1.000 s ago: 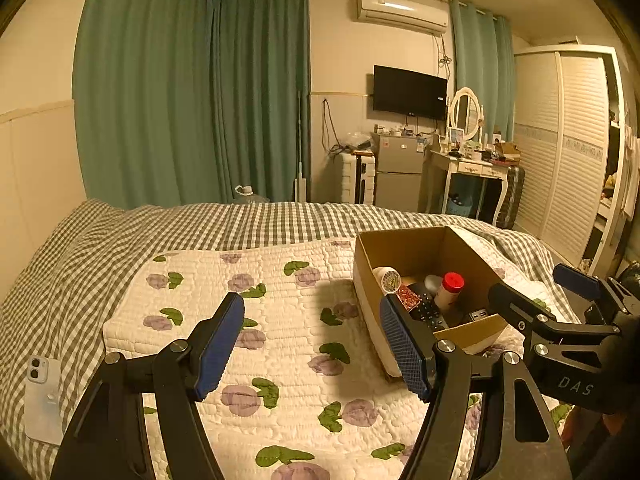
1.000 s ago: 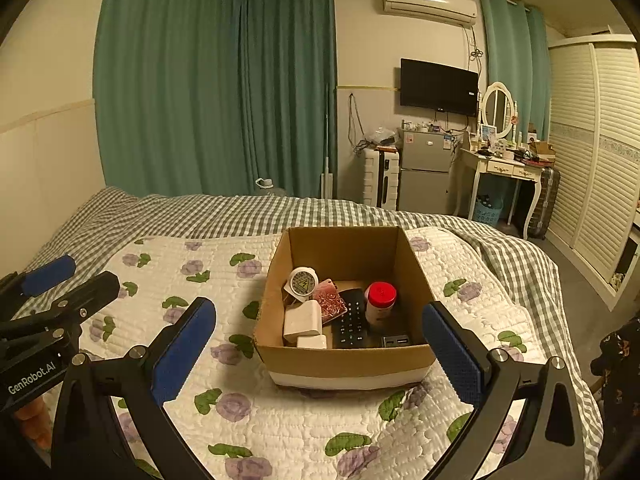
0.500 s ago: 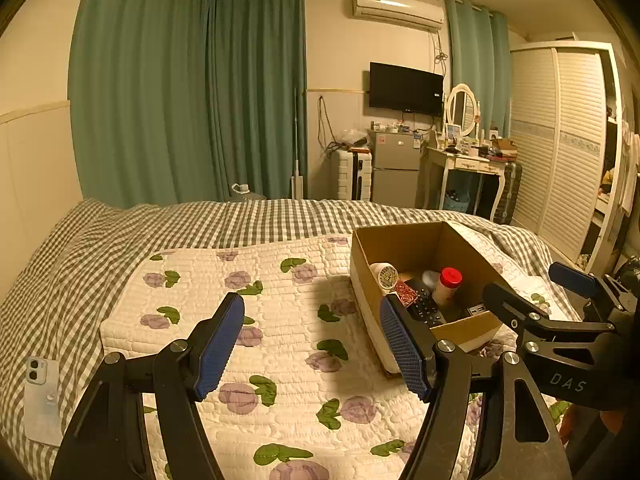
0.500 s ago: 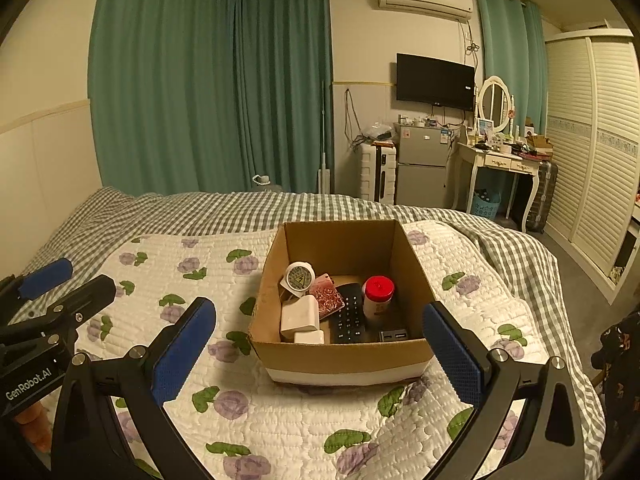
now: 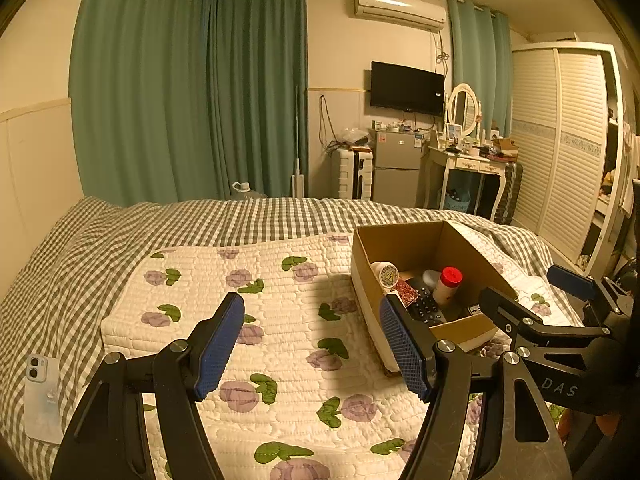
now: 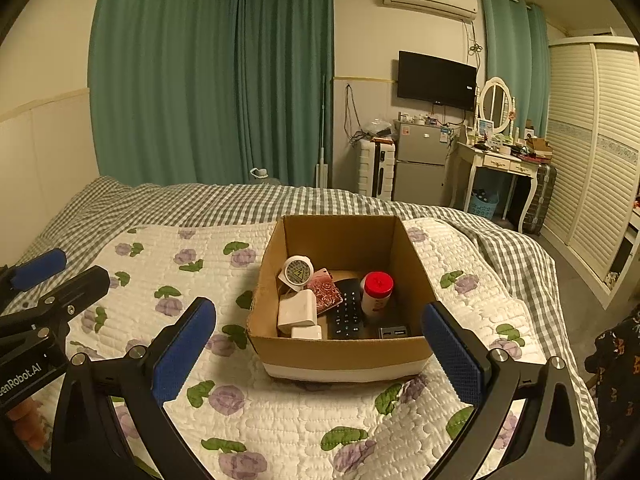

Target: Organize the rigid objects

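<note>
**Both tools empty over the bed, box already loaded**

We take the cardboard box (image 6: 340, 350) as our landmark. It sits on the flowered quilt (image 6: 168, 280) of the bed (image 5: 80, 240), and the rigid things are inside it: a black remote (image 6: 347, 312) in the middle, a white charger block (image 6: 298, 312) to its left, a red-capped bottle (image 6: 377, 292) standing to its right, a round white item (image 6: 297, 272) leaning toward the back left wall, a pink patterned card (image 6: 326, 292) beside it.

Our right tool (image 6: 320, 356) hangs in front of the box's near wall, spread wide and holding nothing. Our left tool (image 5: 312, 344) is to the left of the box, also spread and empty.

We judge the main risk to be the soft quilt: a push on the box's wall could slide or tip it, and the upright bottle would likely fall against the remote. Reaching in with such a wide spread could also catch the cardboard rim.

A white phone (image 5: 42, 396) lies far left of the box, on the checked cover; whether it belongs to the task we cannot tell. A small dark item (image 6: 394, 332) in the box's near right corner is hard to identify
</note>
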Tool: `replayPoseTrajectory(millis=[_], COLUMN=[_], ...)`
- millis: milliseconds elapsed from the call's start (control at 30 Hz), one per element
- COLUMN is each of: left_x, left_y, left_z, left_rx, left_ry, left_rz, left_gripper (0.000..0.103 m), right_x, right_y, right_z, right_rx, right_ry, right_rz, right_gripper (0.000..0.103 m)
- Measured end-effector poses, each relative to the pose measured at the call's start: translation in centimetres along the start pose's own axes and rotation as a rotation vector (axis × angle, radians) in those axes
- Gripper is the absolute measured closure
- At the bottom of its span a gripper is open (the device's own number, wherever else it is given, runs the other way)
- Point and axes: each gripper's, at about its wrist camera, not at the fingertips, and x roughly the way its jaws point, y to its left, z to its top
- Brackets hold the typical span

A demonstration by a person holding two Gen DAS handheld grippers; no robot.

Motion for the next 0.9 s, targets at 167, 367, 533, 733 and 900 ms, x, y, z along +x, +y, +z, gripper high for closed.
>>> replayPoseTrajectory(millis=[167, 367, 533, 733, 900], left_x=[0.0, -0.01, 0.03, 0.02, 0.0], left_y=[0.03, -0.03, -0.05, -0.07, -0.08], left_z=[0.03, 0.06, 0.01, 0.03, 0.03], left_rx=[-0.002, 0.0, -0.001, -0.001, -0.002], left_ry=[0.001, 0.003, 0.005, 0.005, 0.005], left_rz=[-0.002, -0.002, -0.002, -0.002, -0.002], left_gripper=[0.03, 0.03, 0.03, 0.03, 0.03], right_x=[0.04, 0.09, 0.25, 0.28, 0.39], right_y=[0.05, 0.03, 0.05, -0.01, -0.03], right_z=[0.05, 0.06, -0.06, -0.05, -0.07], right_rx=[-0.001, 0.001, 0.006, 0.008, 0.006], right_ry=[0.002, 0.003, 0.009, 0.01, 0.014], right_rz=[-0.004, -0.001, -0.002, -0.003, -0.001], right_gripper=[0.0, 0.0, 0.0, 0.0, 0.0])
